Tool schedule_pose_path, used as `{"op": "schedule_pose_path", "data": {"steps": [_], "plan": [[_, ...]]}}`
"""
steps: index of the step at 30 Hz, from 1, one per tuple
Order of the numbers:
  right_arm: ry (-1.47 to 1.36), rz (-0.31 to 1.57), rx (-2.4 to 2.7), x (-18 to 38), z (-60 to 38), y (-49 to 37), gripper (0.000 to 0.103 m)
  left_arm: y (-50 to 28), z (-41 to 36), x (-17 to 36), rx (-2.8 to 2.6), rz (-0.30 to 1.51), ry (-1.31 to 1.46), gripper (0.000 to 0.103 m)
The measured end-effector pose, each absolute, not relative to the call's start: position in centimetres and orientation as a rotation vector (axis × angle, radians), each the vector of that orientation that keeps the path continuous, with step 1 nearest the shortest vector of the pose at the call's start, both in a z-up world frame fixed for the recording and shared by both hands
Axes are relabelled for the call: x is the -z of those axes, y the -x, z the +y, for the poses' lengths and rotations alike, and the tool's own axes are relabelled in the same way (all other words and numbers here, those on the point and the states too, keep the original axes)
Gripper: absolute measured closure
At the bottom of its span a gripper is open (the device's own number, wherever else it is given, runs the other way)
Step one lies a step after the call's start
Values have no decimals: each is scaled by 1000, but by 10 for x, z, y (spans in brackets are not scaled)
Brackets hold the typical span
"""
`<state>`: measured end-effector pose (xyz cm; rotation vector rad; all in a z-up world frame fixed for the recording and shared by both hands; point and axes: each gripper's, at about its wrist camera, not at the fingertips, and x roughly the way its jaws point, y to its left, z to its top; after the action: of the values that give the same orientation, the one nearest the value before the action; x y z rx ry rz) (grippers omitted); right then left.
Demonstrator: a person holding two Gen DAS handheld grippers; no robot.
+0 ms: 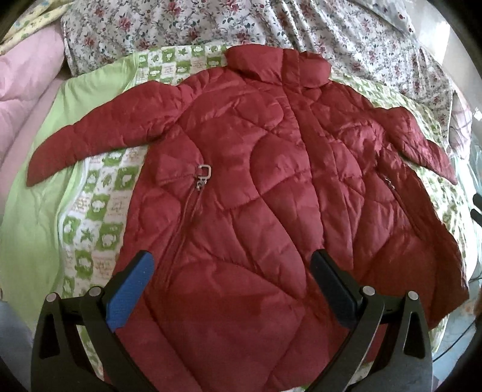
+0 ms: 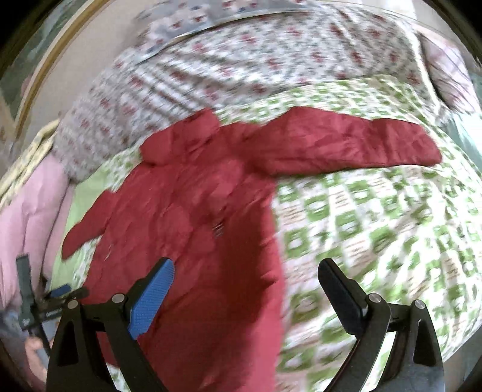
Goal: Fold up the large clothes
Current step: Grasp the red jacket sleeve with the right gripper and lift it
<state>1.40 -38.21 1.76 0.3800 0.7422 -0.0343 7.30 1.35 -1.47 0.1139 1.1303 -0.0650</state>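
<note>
A dark red quilted jacket (image 1: 256,181) lies spread front-up on a green and white patterned quilt (image 1: 99,205), collar (image 1: 277,63) at the far side and both sleeves out to the sides. A metal zip pull (image 1: 201,176) shows on its left pocket. My left gripper (image 1: 232,271) hovers open above the jacket's lower hem with nothing between its fingers. In the blurred right wrist view the same jacket (image 2: 195,211) lies to the left, its right sleeve (image 2: 346,141) stretched across the quilt (image 2: 376,226). My right gripper (image 2: 247,277) is open over the jacket's right edge, holding nothing.
A floral sheet (image 1: 241,24) covers the bed beyond the collar. A pink blanket (image 1: 27,78) is bunched at the far left beside a plain green cloth (image 1: 33,217). In the right wrist view the other gripper (image 2: 57,295) and a hand (image 2: 34,346) show at the lower left.
</note>
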Motion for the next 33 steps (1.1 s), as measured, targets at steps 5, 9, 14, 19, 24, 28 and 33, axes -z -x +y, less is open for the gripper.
{"op": "schedule_pose_path", "data": {"steps": [5, 9, 14, 19, 24, 28, 33], "plan": [[-513, 719, 108, -8, -444, -26, 6, -86, 15, 20, 74, 1169, -80, 0], [-654, 666, 147, 4, -496, -32, 6, -94, 16, 26, 68, 1189, -61, 0], [-755, 639, 288, 26, -565, -49, 9, -99, 14, 34, 65, 1201, -70, 0], [-788, 612, 360, 41, -612, -74, 20, -107, 11, 43, 59, 1213, -77, 0], [-851, 605, 385, 63, -649, -94, 21, -114, 7, 53, 56, 1235, -88, 0], [-895, 639, 395, 87, -667, -115, 21, -121, 3, 60, 59, 1245, -96, 0], [-868, 607, 406, 90, -669, -128, 45, -131, 0, 61, 61, 1242, -92, 0]]}}
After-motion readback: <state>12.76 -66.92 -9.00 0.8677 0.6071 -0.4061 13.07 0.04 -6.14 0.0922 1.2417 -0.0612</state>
